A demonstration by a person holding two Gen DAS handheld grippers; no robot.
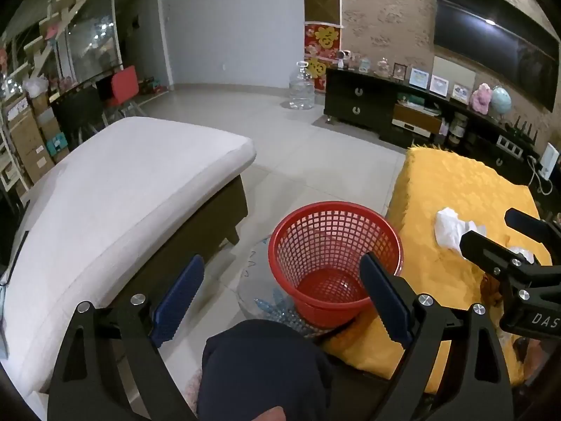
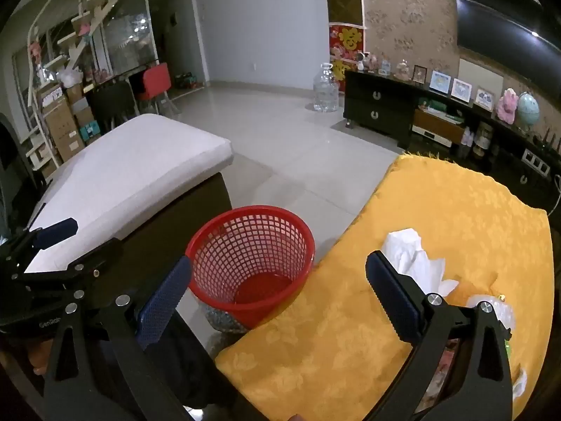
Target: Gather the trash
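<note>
**Both grippers open above basket and yellow desk**

The left gripper [image 1: 282, 298] hung with its jaws spread wide and nothing between them, looking down past the person's dark-clad knee [image 1: 263, 365] at the red mesh basket [image 1: 335, 263]. The basket stood upright on the tiled floor [image 1: 298, 154], just beside the edge of the desk [image 1: 466, 189] under its yellow cloth, and nothing could be made out inside it. Under and beside the basket lay a clear plastic thing [image 1: 266, 298], too blurred to identify.

The right gripper [image 2: 277, 301] was likewise wide open and held nothing. Its right finger [image 2: 392, 298] stood in front of a crumpled white tissue [image 2: 417, 259] that lay on the yellow cloth near the desk's near right part; whether the finger touched the tissue could not be told. Just right of the tissue sat a crumpled clear plastic wrapper [image 2: 498, 310], partly hidden behind the gripper's frame. In the left wrist view the same tissue [image 1: 452, 228] showed on the cloth just beyond the right gripper's fingertip.

A white-cushioned bench [image 1: 122, 189] stood to the left of the basket, apart from it. A large clear water bottle [image 1: 301, 87] stood far back by the dark cabinet [image 1: 357, 101].
</note>
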